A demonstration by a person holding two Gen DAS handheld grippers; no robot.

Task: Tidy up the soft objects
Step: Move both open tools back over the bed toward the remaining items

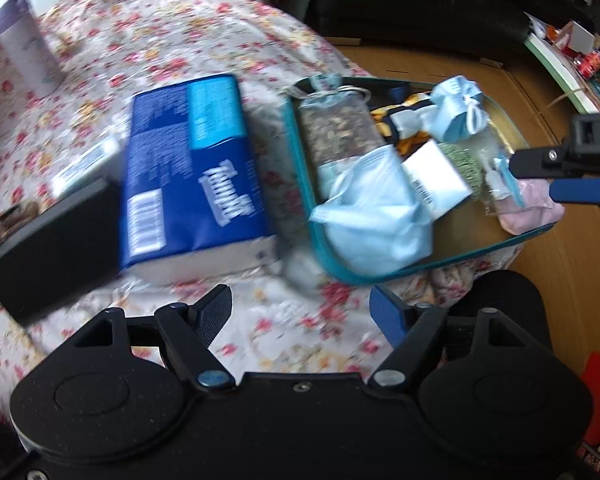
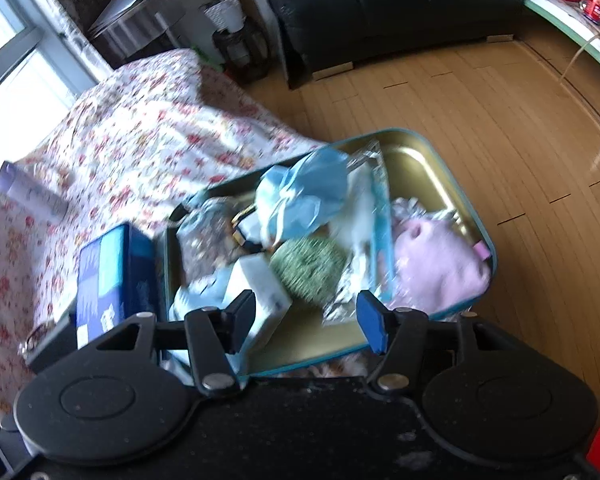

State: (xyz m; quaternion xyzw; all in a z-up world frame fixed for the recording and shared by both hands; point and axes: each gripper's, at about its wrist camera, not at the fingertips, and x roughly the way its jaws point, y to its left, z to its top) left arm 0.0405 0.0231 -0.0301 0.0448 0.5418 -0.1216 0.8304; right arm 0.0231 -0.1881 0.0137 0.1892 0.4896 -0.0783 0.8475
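fingers [image 2: 242,320] apart, empty; fuzzy green ball [image 2: 309,270] in tin [image 2: 420,160].

Black sofa [image 2: 396,4] beyond wooden floor [image 2: 480,128].

Black sofa [image 2: 396,8] on wooden floor [image 2: 500,128], bright window [image 2: 8,60].

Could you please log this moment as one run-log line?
left gripper: open, empty, over floral cloth | right gripper: open, empty, over tin | tin: mask, pink pouch inside | tissue pack: beside tin
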